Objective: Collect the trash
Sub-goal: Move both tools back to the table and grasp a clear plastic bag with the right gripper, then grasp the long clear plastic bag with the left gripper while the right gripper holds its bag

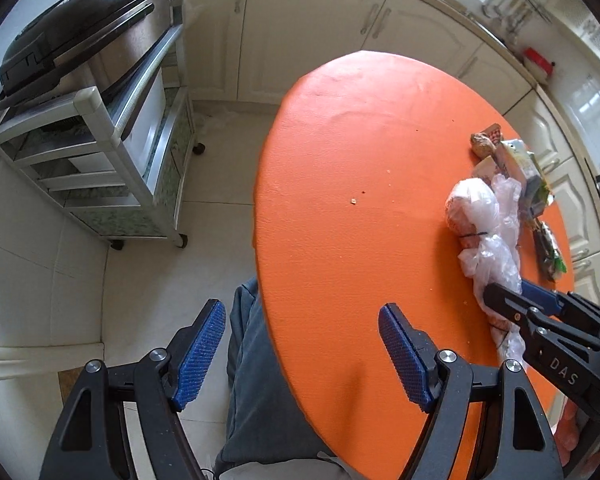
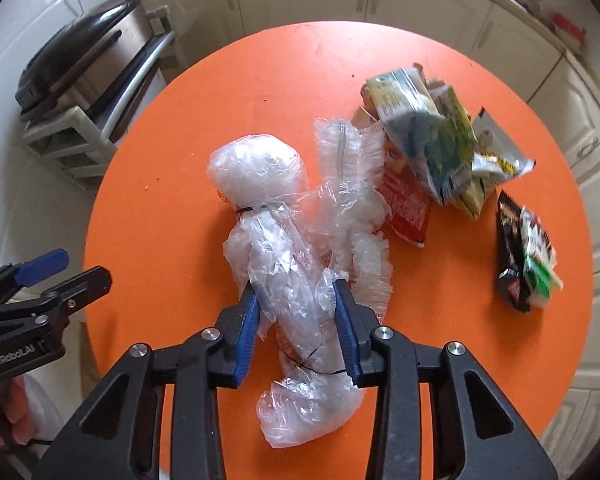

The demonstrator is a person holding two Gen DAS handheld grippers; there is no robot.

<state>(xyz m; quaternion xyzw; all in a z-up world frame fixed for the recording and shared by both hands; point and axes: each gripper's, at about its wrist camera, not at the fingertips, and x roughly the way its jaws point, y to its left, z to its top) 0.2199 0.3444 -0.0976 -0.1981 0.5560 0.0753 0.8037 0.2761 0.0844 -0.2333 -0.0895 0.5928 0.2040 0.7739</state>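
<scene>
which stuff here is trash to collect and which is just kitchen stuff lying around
Trash to collect:
- tied clear plastic bag, between the right gripper pads
- loose clear wrap
- snack wrappers
- dark packet

Not part of the job:
- grill appliance
- trolley
- cabinets
- orange table, only bears the trash

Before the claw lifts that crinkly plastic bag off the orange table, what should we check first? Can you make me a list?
1. Right gripper around the clear plastic bag: ok, a blue pad sits on each side of it.
2. Grip firm enough to lift: cannot tell, the plastic is soft and crumpled.
3. Bag free of the other trash: not ok, a second clear wrapper lies against it and might drag along.
4. Snack packets out of the way: ok, they lie apart, farther right on the table.
5. Left gripper ready to help: ok, open and empty at the table edge.
6. Somewhere to drop the trash: cannot tell, no bin in view.
</scene>
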